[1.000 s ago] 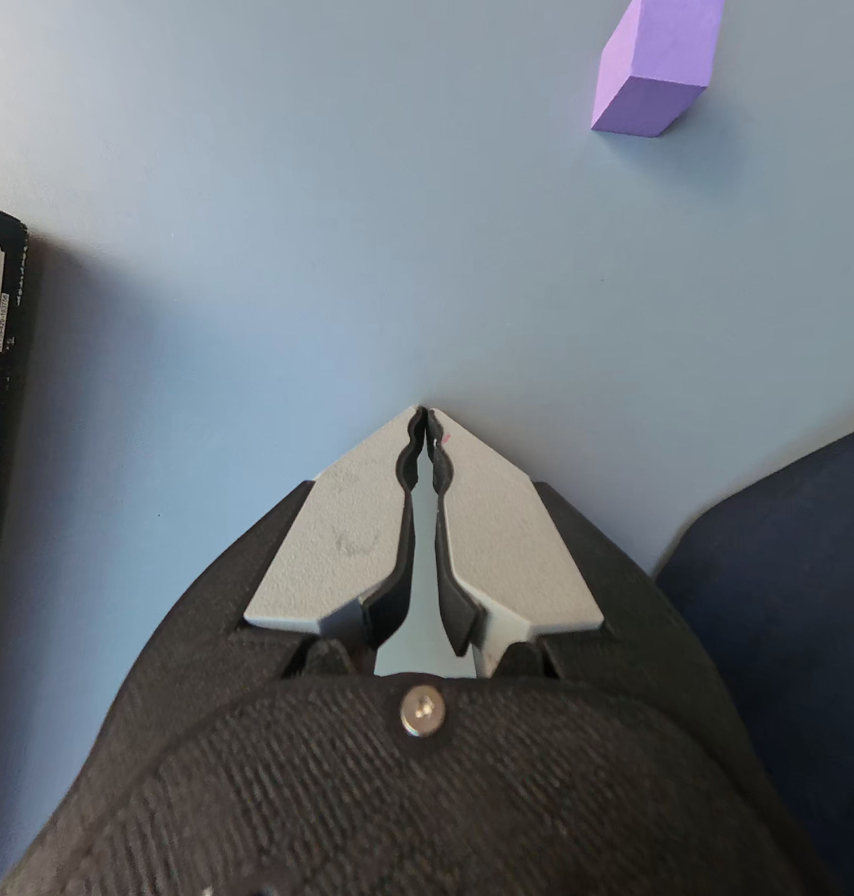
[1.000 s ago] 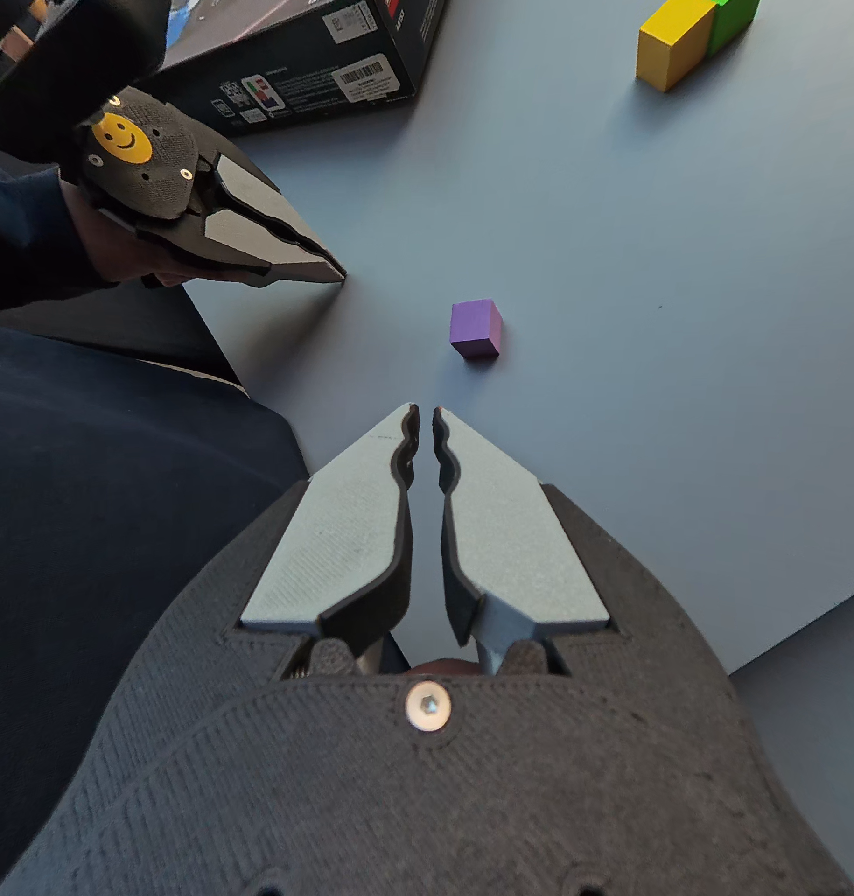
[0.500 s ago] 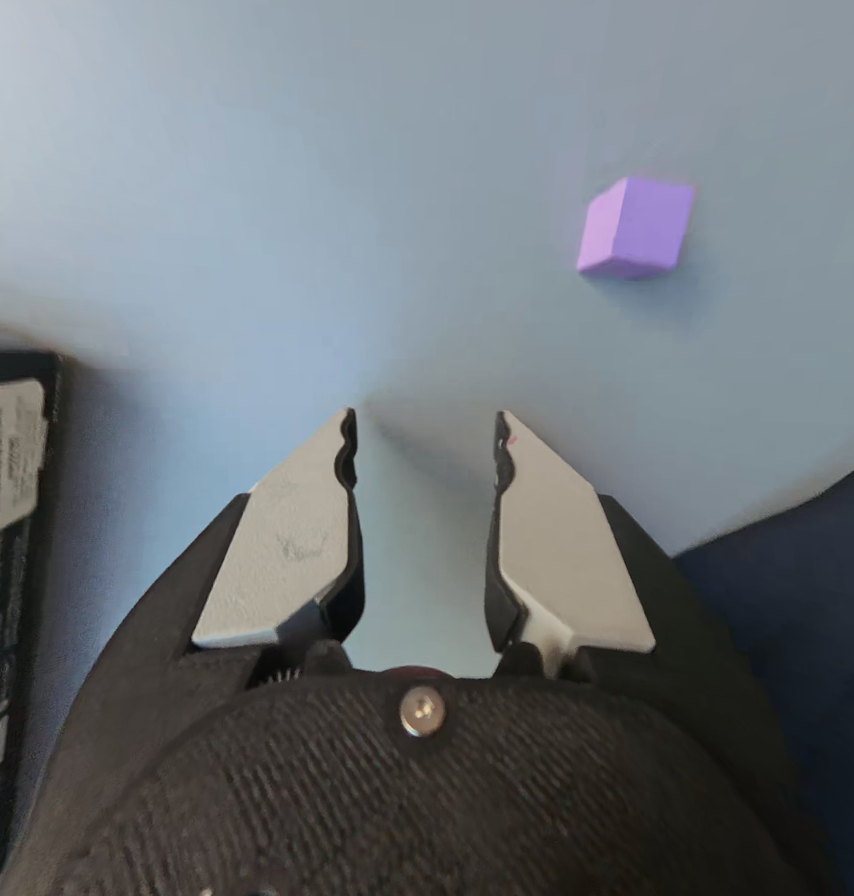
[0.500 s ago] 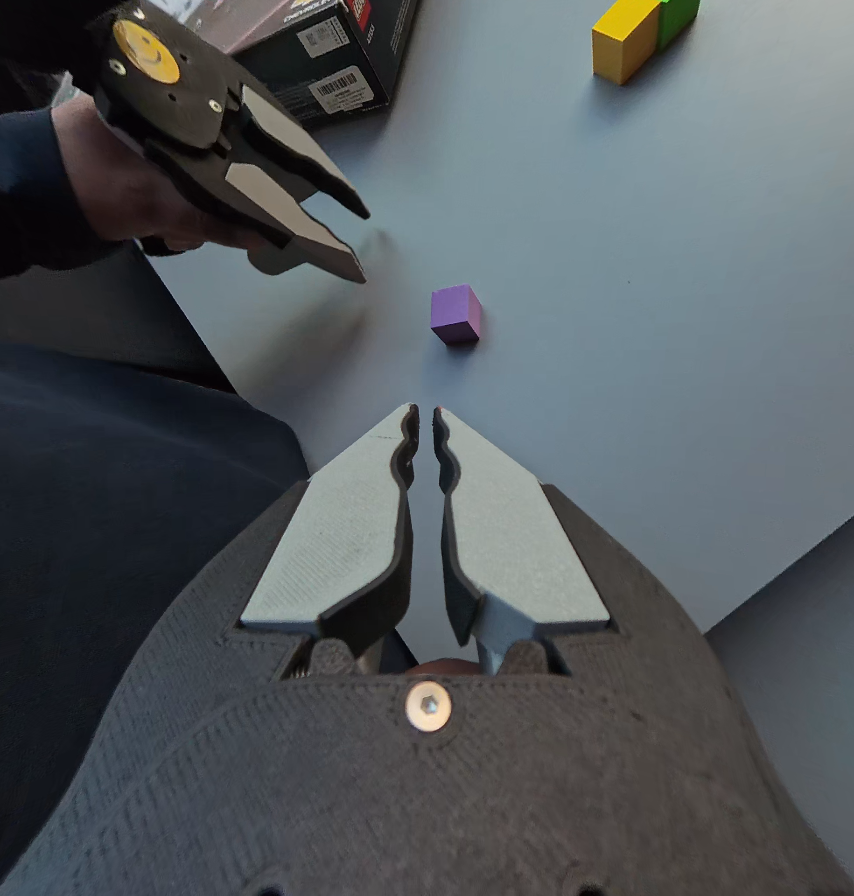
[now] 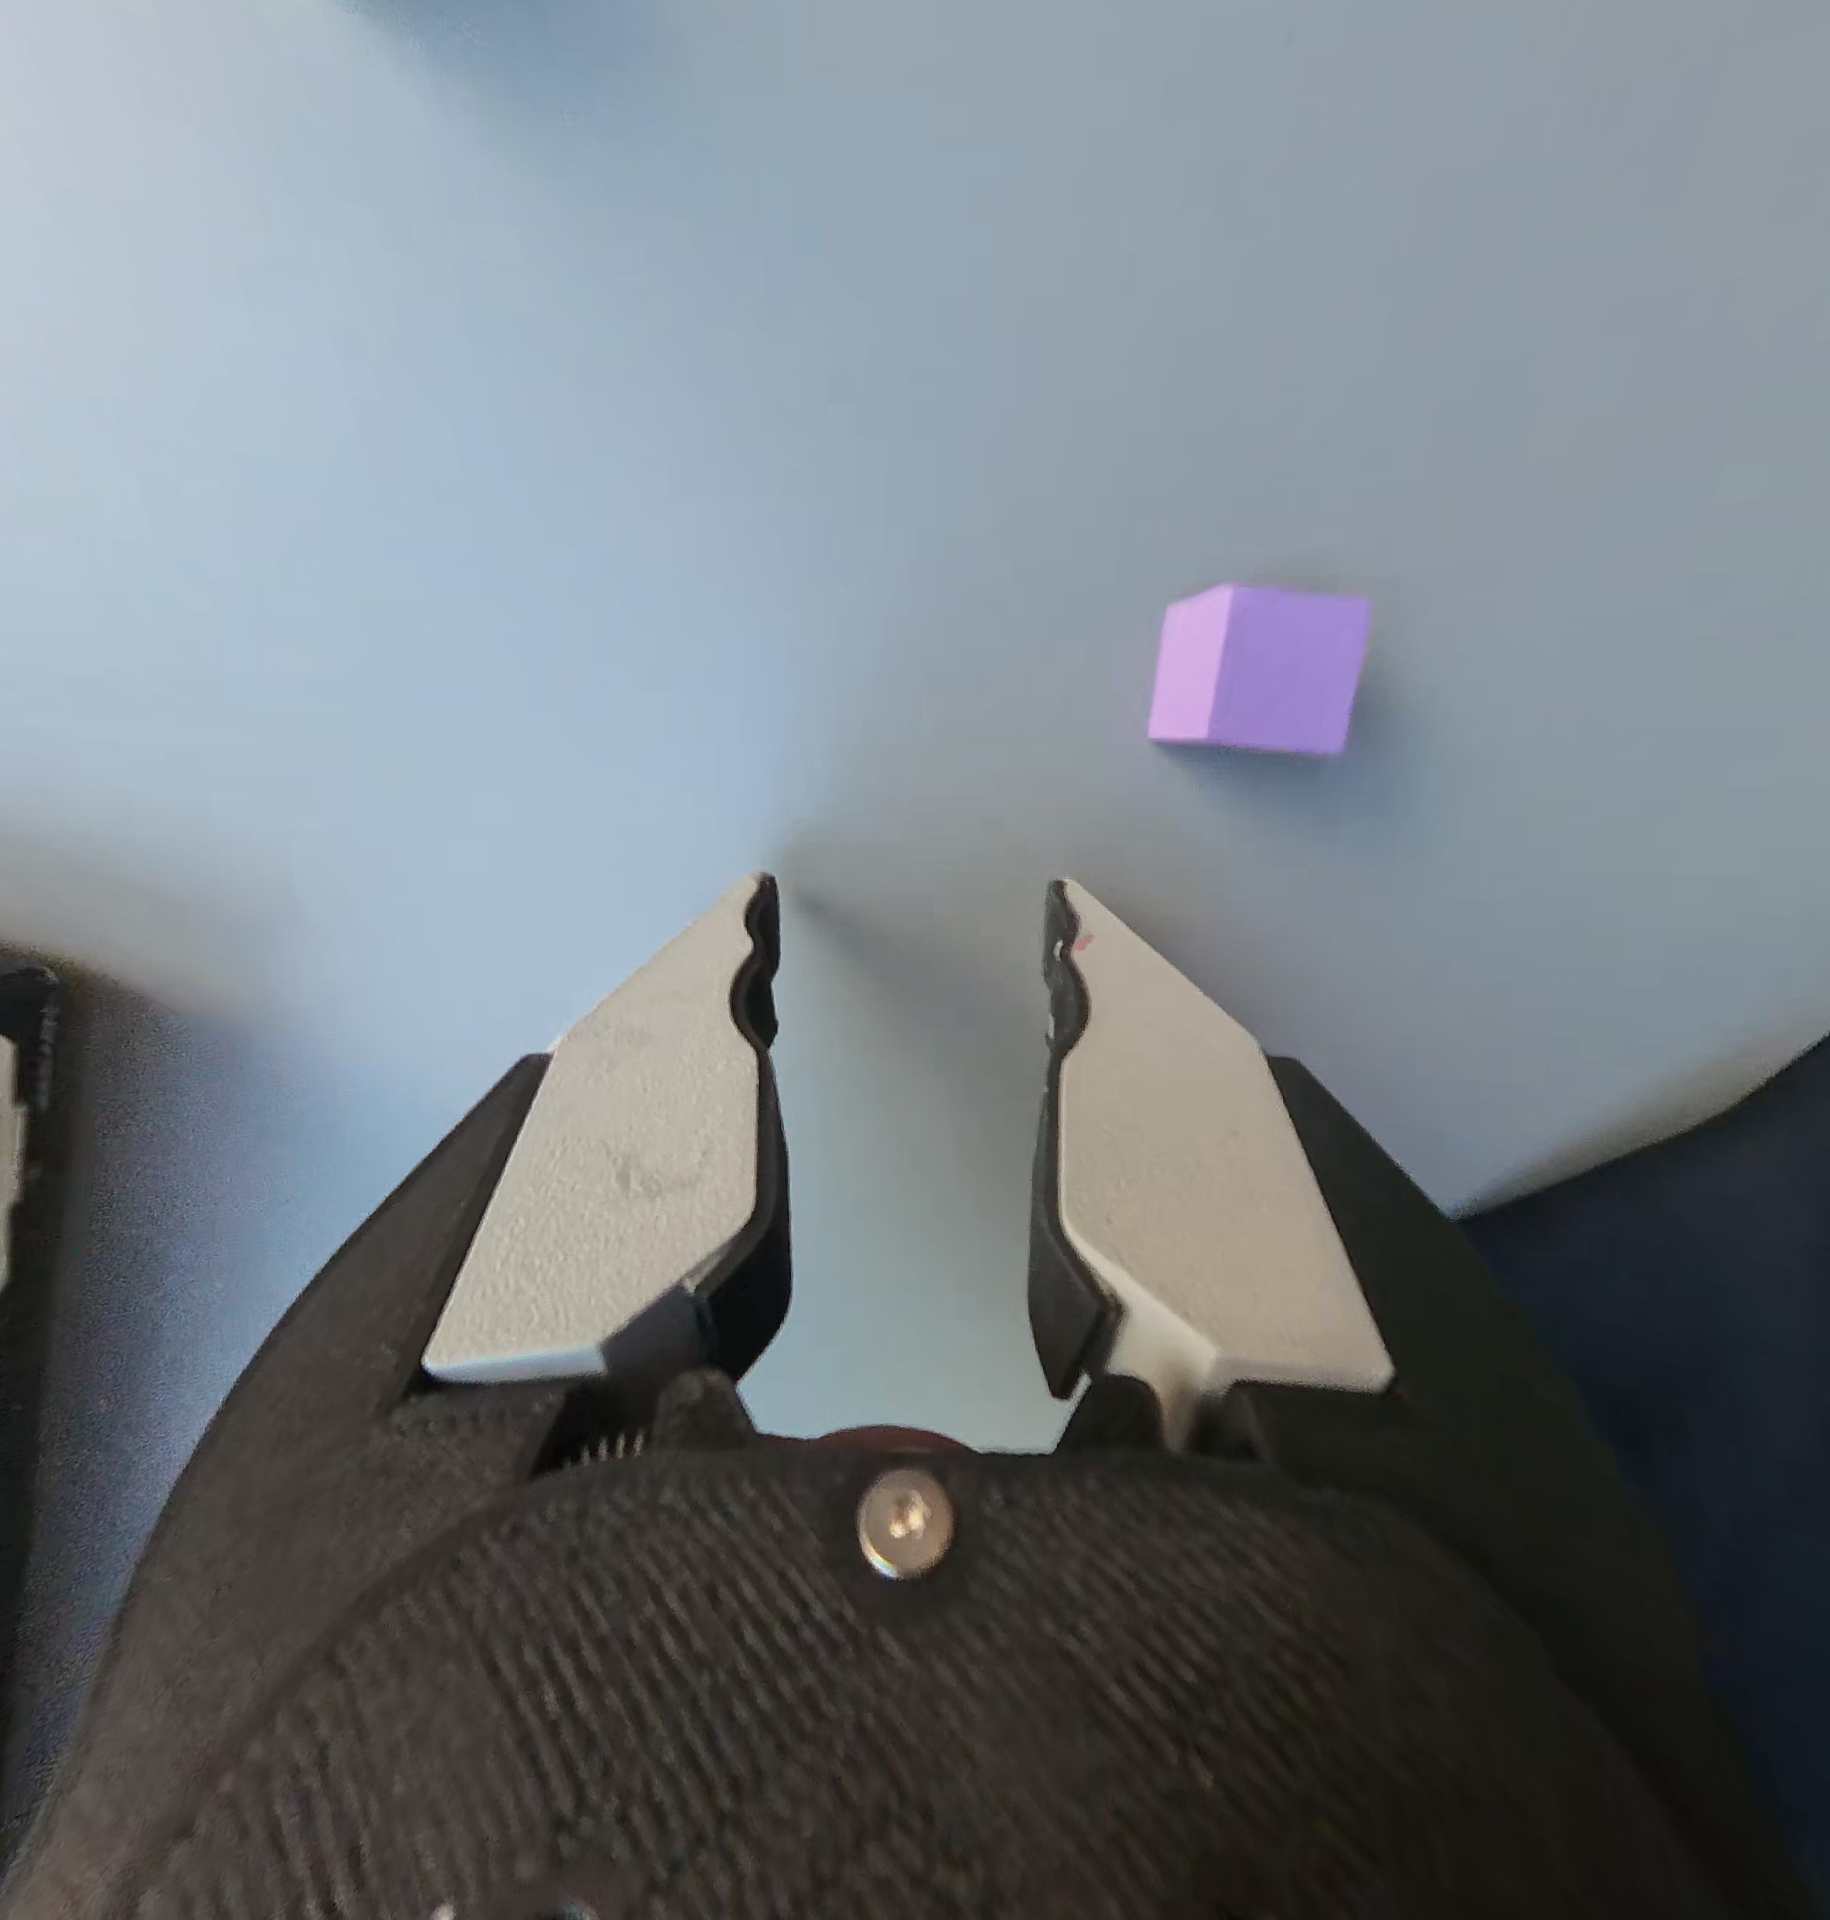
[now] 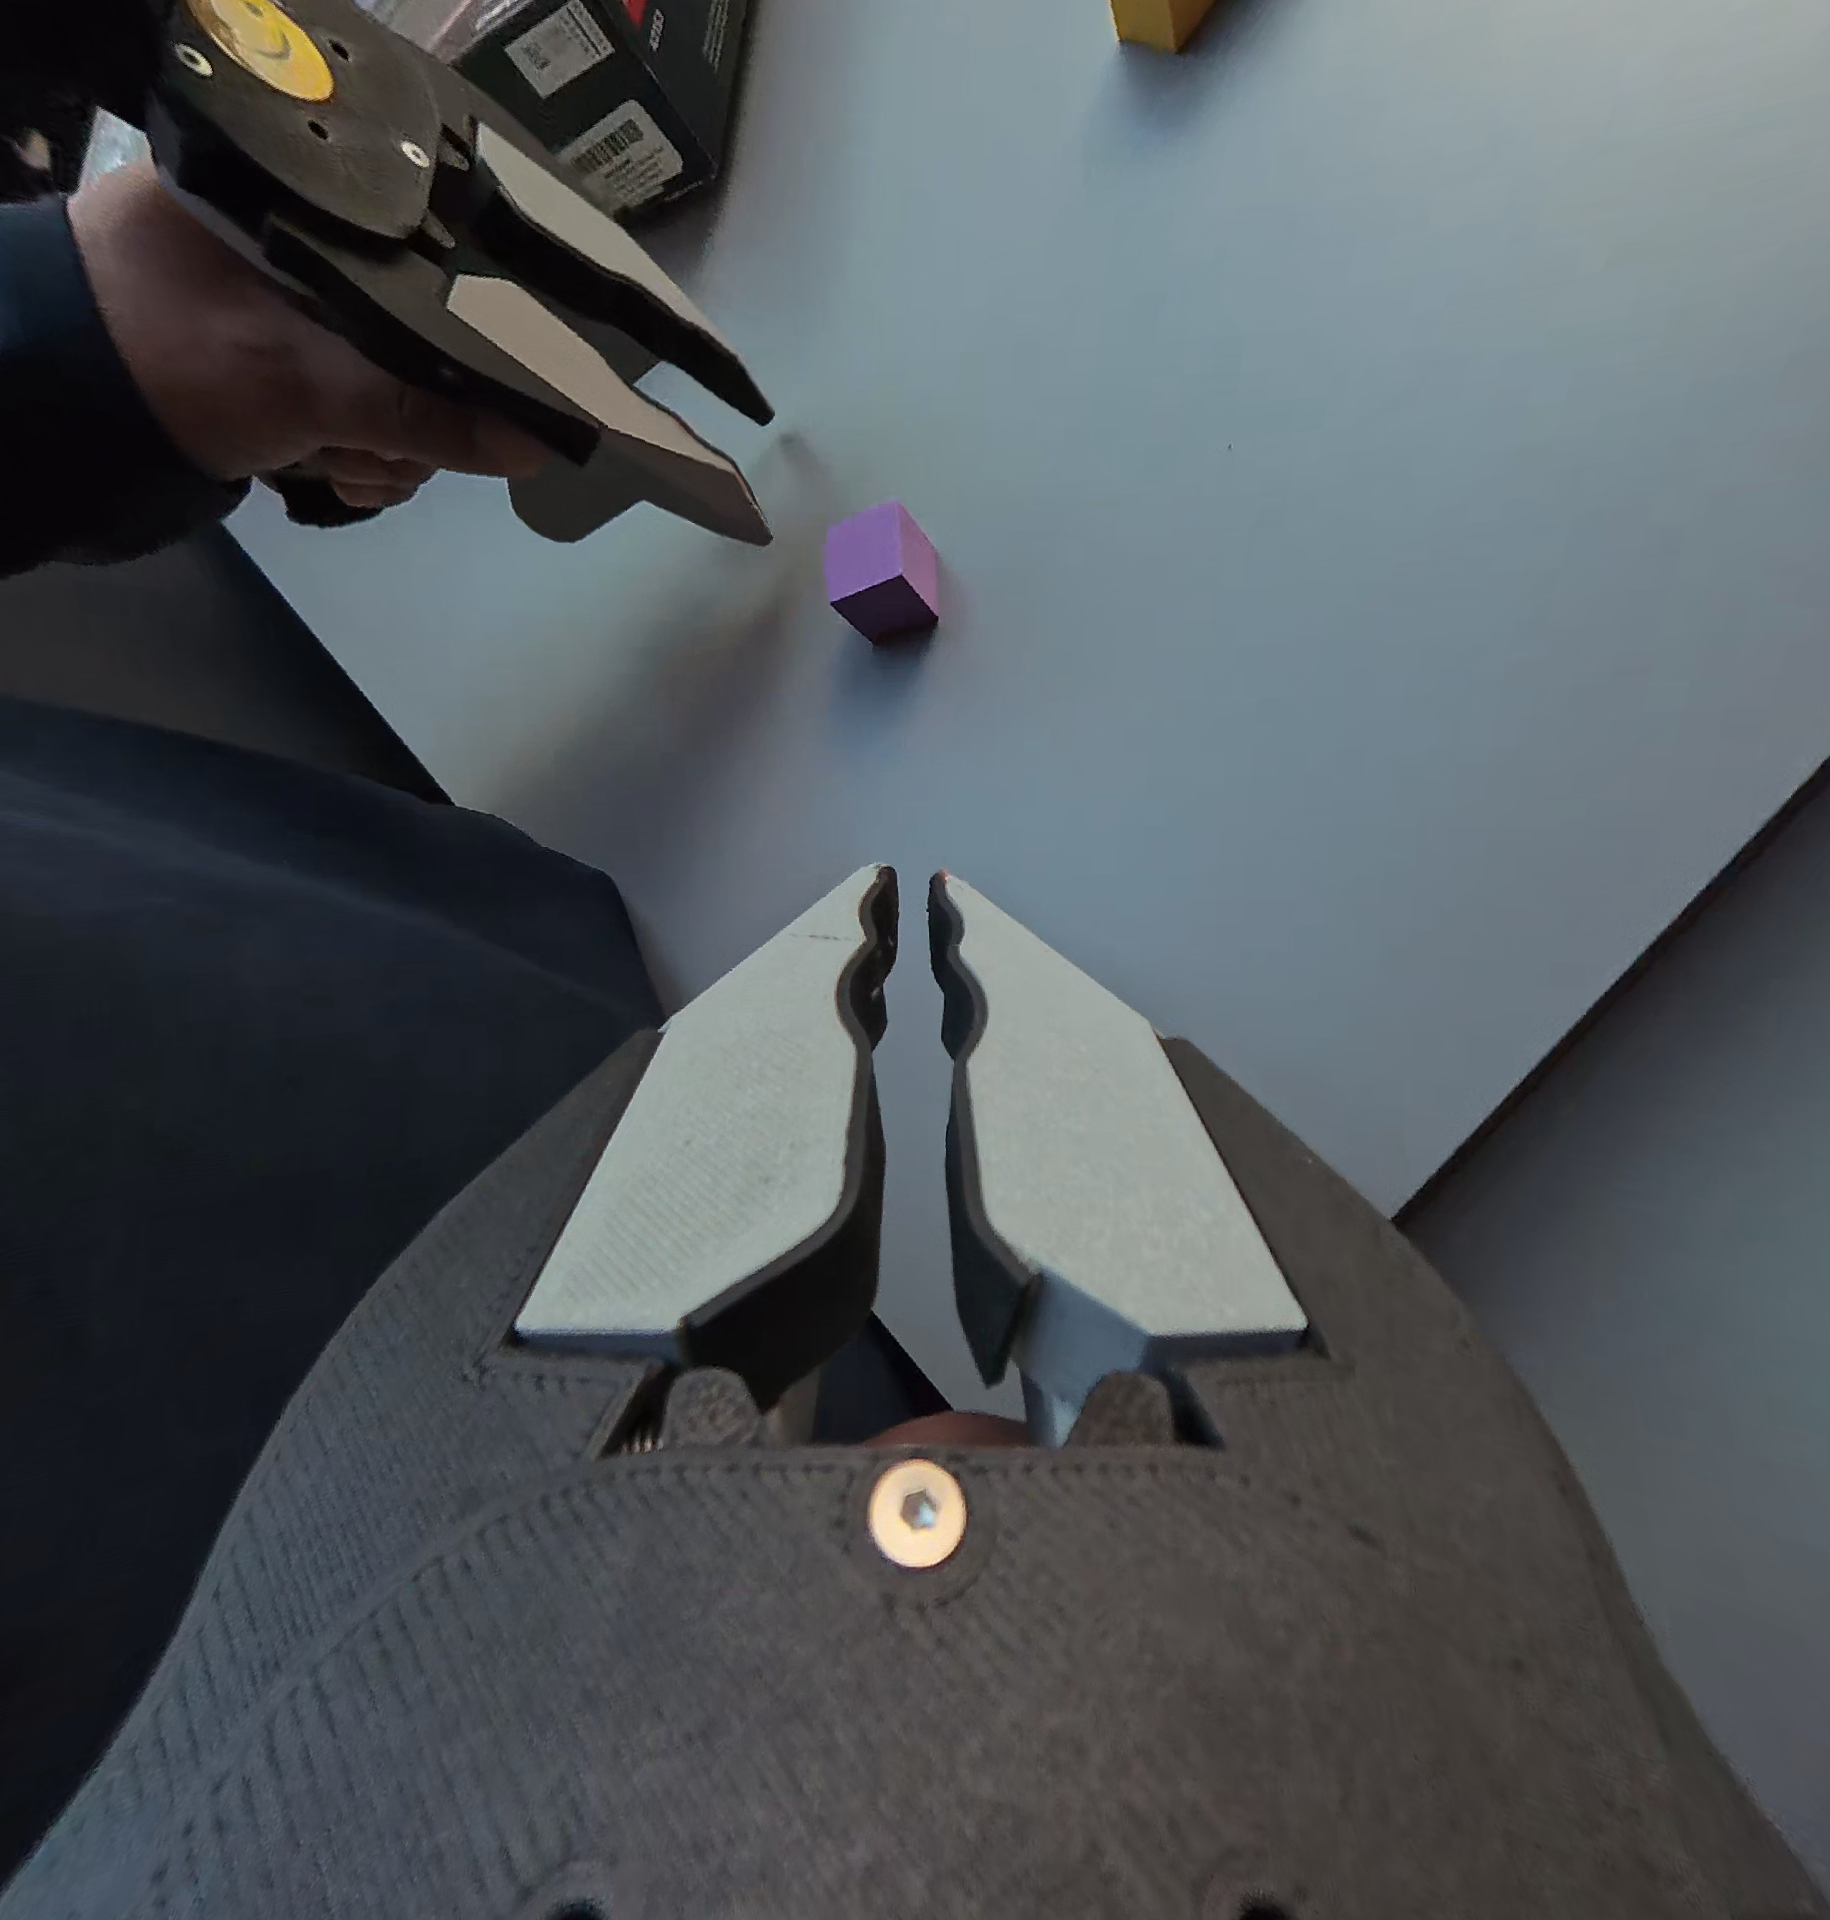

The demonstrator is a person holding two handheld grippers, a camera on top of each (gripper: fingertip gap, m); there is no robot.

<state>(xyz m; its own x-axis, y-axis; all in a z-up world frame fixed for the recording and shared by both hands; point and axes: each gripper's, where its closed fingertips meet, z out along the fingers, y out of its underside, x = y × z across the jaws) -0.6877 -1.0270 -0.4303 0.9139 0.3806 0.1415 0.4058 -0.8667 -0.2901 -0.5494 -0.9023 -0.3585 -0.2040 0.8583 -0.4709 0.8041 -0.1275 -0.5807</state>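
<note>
In one second my left gripper [image 5: 911, 894] has changed from closed to open: its two fingers now stand well apart, and only bare table [image 5: 475, 416] shows between them. It grasps nothing. It has also travelled. The purple cube [image 5: 1259, 670] was at the far top edge of its view and is now much closer to the tips, ahead of them and to the right. It is near but not touching, and it is not between the fingers. The left view is a little blurred, so I think the gripper is in motion.

From the right side I see the same thing. The left gripper, held in a hand [image 6: 267, 384], points down at a slant, and its lower fingertip is just beside the cube, with a strip of table between them. The cube stands flat on the table.

My right gripper [image 6: 913, 878] has not changed. Its fingers are closed to a thin slit with nothing in it, and it hangs back near the table edge, well apart from the cube.

For containers there is only a black box [image 6: 599, 104] at the far left of the table. I cannot tell what is in it. A yellow block [image 6: 1160, 21] lies far away at the top edge.
</note>
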